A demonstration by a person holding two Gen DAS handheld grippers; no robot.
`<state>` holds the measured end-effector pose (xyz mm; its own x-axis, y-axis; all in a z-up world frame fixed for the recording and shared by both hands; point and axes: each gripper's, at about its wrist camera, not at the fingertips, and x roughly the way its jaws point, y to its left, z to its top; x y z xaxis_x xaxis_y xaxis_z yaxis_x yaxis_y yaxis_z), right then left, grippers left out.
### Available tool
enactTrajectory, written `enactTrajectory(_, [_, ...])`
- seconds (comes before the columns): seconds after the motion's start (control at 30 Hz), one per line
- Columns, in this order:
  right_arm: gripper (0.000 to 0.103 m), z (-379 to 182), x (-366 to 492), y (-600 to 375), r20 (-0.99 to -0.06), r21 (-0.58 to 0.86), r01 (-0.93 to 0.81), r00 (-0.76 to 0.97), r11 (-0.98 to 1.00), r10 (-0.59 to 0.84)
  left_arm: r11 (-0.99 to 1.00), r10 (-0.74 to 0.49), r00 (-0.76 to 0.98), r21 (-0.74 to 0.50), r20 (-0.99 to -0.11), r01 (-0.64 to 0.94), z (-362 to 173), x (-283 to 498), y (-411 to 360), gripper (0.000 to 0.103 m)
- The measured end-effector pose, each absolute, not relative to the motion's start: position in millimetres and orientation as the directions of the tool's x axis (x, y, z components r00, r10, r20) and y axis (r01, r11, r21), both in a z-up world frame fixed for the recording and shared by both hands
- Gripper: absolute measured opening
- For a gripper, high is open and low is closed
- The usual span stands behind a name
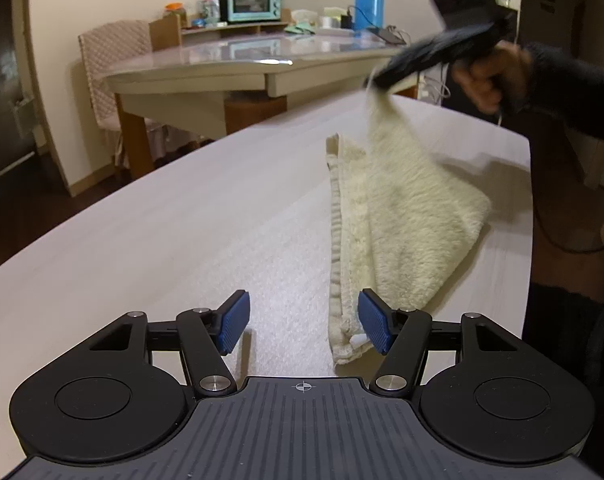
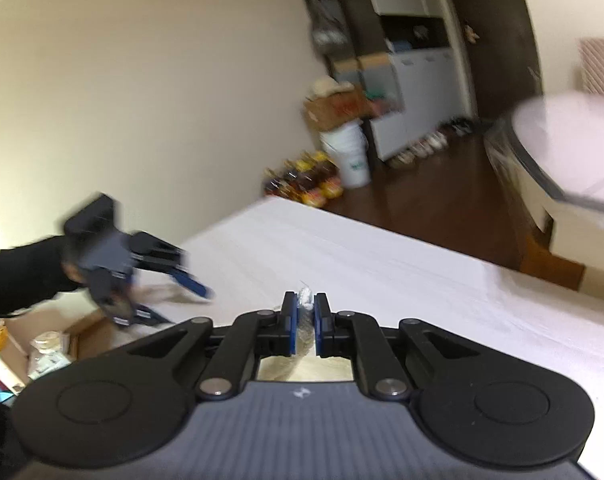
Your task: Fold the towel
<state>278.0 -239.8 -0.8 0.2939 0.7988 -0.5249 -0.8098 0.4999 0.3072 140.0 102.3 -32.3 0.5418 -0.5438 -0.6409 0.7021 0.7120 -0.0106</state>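
On table (image 1: 182,220): towel (image 1: 402,216) lengthwise; right gripper (image 2: 305,322) pinching corner, left gripper (image 1: 304,322) released.

The right gripper (image 2: 305,322) pinches what seems towel (image 2: 304,326) cloth, blurred, above the white table (image 2: 382,264).

Left tongs apart, right tongs pinched.
Your left tongs (image 1: 304,322) sit low with blue pads spread wide. Your right tongs (image 2: 305,322) are raised, pads nearly together on cloth, your hand (image 1: 490,76) gripping the handle.
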Motion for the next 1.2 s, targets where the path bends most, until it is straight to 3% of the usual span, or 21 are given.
enactTrajectory(0.2, [0.009, -35, 306, -233, -0.605, 0.329, -0.764, 0.28, 0.555, 0.745, 0.757, -0.524, 0.604, -0.002, -0.601, 0.654, -25, 137, 113, 0.065])
enactTrajectory(0.4, [0.025, -41, 309, -240, -0.61, 0.317, -0.73, 0.333, 0.606, 0.72, 0.775, -0.526, 0.64, -0.006, -0.56, 0.632, -15, 124, 115, 0.065])
enactTrajectory(0.7, [0.025, -20, 263, -271, -0.514, 0.351, -0.725, 0.379, 0.592, 0.77, 0.754, -0.498, 0.629, 0.06, -0.597, 0.654, -36, 106, 91, 0.067])
enactTrajectory(0.93, [0.022, -21, 213, -246, -0.599, 0.238, -0.834, 0.277, 0.498, 0.751, 0.796, -0.437, 0.67, 0.088, -0.601, 0.599, -44, 109, 94, 0.074])
enactTrajectory(1.2, [0.022, -33, 213, -231, -0.642, 0.215, -0.827, 0.281, 0.52, 0.714, 0.813, -0.39, 0.694, 0.128, -0.605, 0.568, -42, 113, 96, 0.077])
